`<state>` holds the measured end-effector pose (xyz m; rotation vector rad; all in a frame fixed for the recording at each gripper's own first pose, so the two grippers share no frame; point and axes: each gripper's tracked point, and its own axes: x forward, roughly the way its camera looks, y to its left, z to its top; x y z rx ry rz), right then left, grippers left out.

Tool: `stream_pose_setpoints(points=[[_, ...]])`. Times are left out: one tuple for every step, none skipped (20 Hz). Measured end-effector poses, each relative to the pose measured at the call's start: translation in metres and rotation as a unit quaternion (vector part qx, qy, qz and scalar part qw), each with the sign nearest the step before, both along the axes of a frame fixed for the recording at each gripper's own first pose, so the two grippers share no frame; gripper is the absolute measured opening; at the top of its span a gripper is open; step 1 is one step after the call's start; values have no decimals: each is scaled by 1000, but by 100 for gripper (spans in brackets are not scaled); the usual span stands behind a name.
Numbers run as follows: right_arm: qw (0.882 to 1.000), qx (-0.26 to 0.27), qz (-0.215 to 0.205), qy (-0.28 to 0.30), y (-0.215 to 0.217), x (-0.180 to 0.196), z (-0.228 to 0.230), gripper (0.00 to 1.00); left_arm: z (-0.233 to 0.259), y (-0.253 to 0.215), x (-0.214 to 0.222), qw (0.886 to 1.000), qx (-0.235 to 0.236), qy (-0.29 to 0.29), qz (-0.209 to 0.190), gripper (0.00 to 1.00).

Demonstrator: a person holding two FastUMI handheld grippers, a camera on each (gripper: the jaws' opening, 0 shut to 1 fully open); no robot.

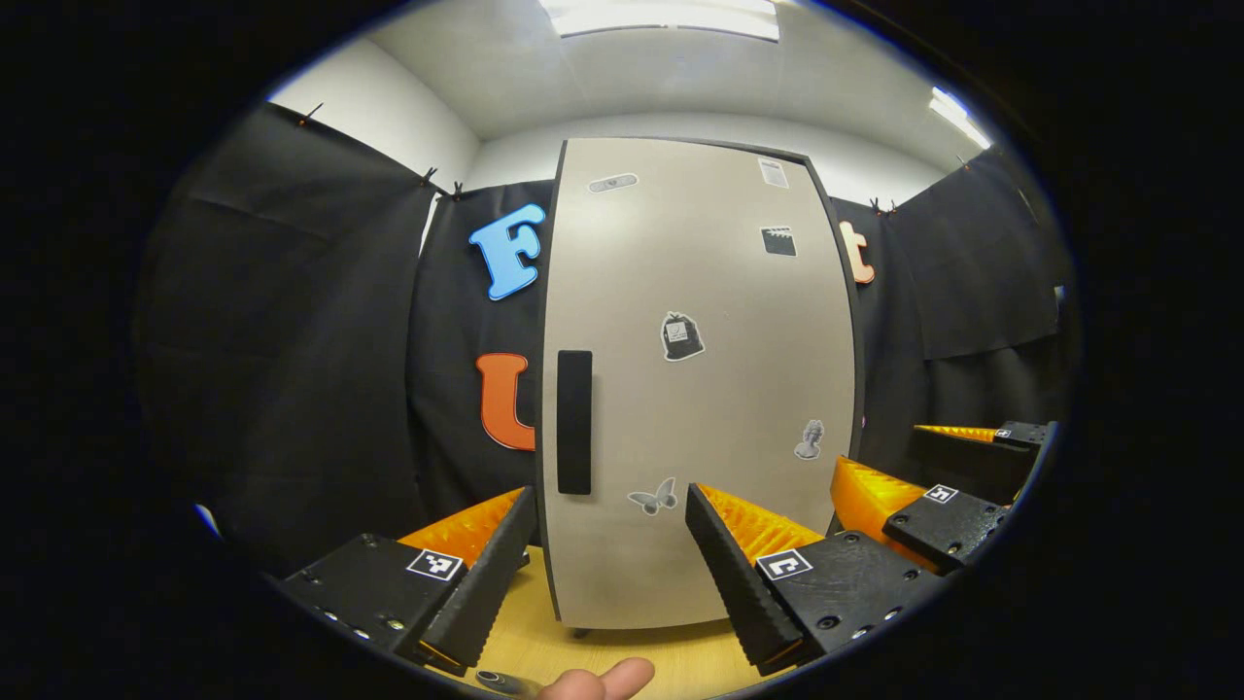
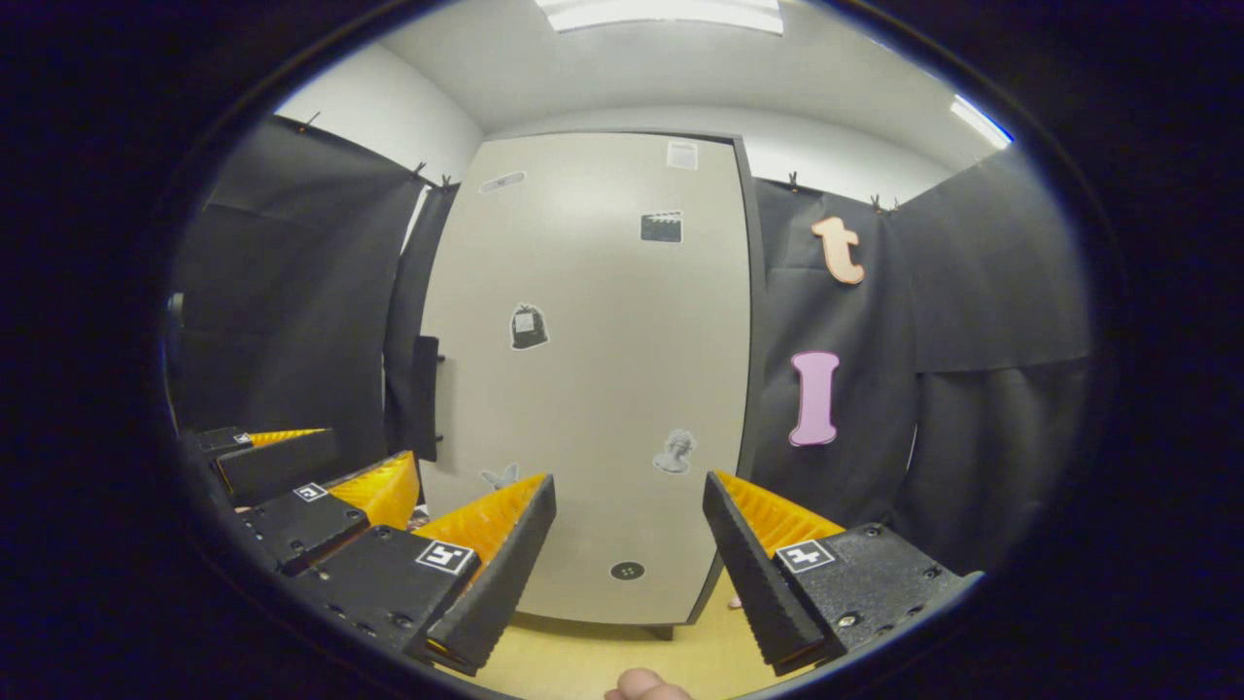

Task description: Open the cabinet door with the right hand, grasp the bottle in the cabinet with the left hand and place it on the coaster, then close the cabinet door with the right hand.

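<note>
A tall pale grey cabinet with a dark frame (image 1: 700, 389) stands upright on a light wooden table top (image 1: 583, 651), facing both cameras, with black cloth hung behind and to either side of it. Its flat grey cabinet door (image 2: 593, 389) is closed, so the bottle inside cannot be seen. A long black vertical handle (image 1: 574, 422) sits on the door's left edge, about halfway up; in the right gripper view the same handle appears side-on at the door's left edge. Several small stickers dot the door face: a bag shape near the middle (image 1: 682, 336), a clapperboard higher up (image 1: 778, 241), a bust figure low on the right (image 1: 810, 439) and a butterfly low down (image 1: 652, 497).

The left gripper (image 1: 610, 554) hangs in front of the lower part of the door, its two fingers spread wide with nothing between them. The right gripper (image 2: 630, 559) is likewise held before the bottom of the door, fingers wide apart and holding nothing; it also shows at the right edge of the left gripper view, beside the left one. A small dark round coaster with pale dots (image 2: 627, 571) appears low between the right gripper's fingers, near the foot of the door. A fingertip (image 1: 603, 681) of the person's hand shows at the bottom edge.
</note>
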<state>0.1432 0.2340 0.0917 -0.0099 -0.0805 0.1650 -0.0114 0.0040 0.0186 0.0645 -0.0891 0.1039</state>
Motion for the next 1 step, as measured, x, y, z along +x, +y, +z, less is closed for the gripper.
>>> stream_pose_setpoints(points=[[1000, 1, 0, 1, 0, 0, 0, 98, -1, -1, 0, 1000, -2, 0, -2, 94]])
